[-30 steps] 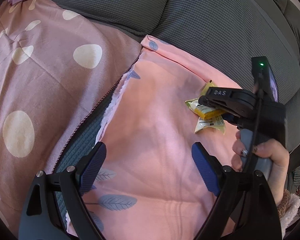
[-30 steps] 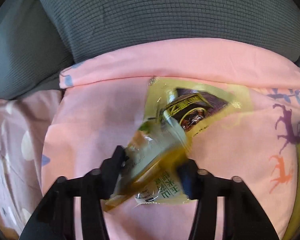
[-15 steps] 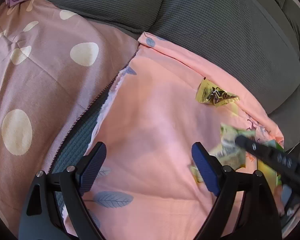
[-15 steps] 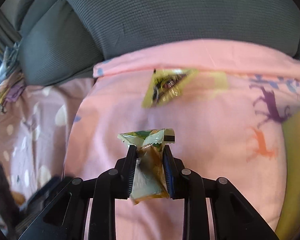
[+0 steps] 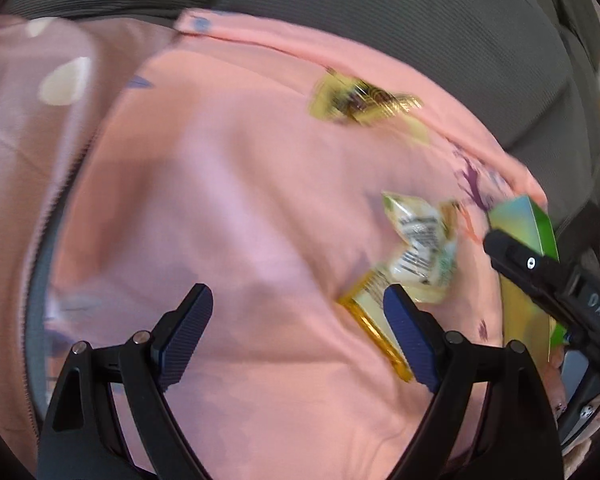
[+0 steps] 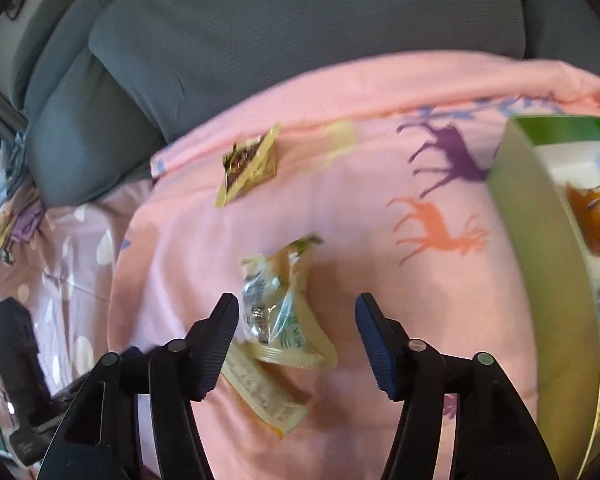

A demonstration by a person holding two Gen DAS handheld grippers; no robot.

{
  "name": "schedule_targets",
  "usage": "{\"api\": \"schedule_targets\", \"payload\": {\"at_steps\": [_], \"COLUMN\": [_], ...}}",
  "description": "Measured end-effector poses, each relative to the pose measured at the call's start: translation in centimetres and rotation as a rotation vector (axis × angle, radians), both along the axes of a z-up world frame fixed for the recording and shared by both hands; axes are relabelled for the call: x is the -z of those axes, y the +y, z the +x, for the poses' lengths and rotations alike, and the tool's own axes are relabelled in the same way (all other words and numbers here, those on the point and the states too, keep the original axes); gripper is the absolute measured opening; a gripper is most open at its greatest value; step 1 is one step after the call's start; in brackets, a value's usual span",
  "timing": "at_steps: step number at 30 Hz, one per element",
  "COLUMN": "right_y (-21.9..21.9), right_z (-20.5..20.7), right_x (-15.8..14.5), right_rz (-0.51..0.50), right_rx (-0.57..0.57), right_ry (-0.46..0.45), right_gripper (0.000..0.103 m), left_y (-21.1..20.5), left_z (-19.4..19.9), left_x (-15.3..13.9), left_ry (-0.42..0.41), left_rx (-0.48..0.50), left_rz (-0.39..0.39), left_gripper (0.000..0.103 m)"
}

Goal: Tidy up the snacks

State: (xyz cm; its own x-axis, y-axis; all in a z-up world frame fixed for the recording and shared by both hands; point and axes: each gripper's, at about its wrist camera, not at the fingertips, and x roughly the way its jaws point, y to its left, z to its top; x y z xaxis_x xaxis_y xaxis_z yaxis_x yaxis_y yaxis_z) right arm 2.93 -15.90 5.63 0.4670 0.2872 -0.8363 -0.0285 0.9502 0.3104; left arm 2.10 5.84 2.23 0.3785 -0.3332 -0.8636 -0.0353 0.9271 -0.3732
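Two pale green-and-yellow snack packets (image 6: 284, 312) lie overlapping on the pink blanket (image 6: 360, 208), between and just beyond the open fingers of my right gripper (image 6: 296, 328). They also show in the left wrist view (image 5: 416, 256), by the right fingertip of my open, empty left gripper (image 5: 296, 320). A yellow-and-brown snack packet (image 6: 248, 164) lies farther back near the sofa cushion; it shows blurred in the left wrist view (image 5: 360, 100). A green box (image 6: 548, 248) holding an orange snack (image 6: 596, 216) stands at the right.
Grey sofa cushions (image 6: 300, 32) rise behind the blanket. A mauve blanket with cream spots (image 5: 28, 128) covers the left. The right gripper's black body (image 5: 552, 288) crosses in front of the green box (image 5: 528, 232) in the left wrist view.
My right gripper carried a pale packet back from the yellow-brown one, then opened and released it onto the blanket. The left view swung right. The green box came into view.
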Motion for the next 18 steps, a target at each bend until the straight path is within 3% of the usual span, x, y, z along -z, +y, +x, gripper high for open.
{"api": "schedule_targets", "payload": {"at_steps": [4, 7, 10, 12, 16, 18], "right_y": [0.9, 1.9, 2.3, 2.4, 3.0, 3.2], "right_z": [-0.3, -0.6, 0.0, 0.4, 0.6, 0.5], "right_x": [0.8, 1.3, 3.1, 4.5, 6.0, 6.2], "right_rz": [0.061, 0.087, 0.110, 0.128, 0.152, 0.150], "right_rx": [-0.113, -0.193, -0.211, -0.207, -0.224, -0.227], "right_ry": [0.090, 0.098, 0.158, 0.212, 0.264, 0.264], "right_gripper": [0.061, 0.050, 0.045, 0.045, 0.045, 0.045], "left_y": [-1.8, -2.5, -3.3, -4.1, -5.1, -5.4], "left_z": [-0.3, -0.9, -0.9, -0.8, -0.8, -0.8], "left_x": [0.7, 0.6, 1.1, 2.0, 2.1, 2.2], "left_ry": [0.041, 0.035, 0.056, 0.095, 0.070, 0.072], "left_rx": [0.080, 0.128, 0.155, 0.158, 0.154, 0.162], "left_rz": [-0.055, -0.114, -0.151, -0.172, -0.139, -0.145], "left_gripper": [0.087, 0.084, 0.063, 0.054, 0.051, 0.041]}}
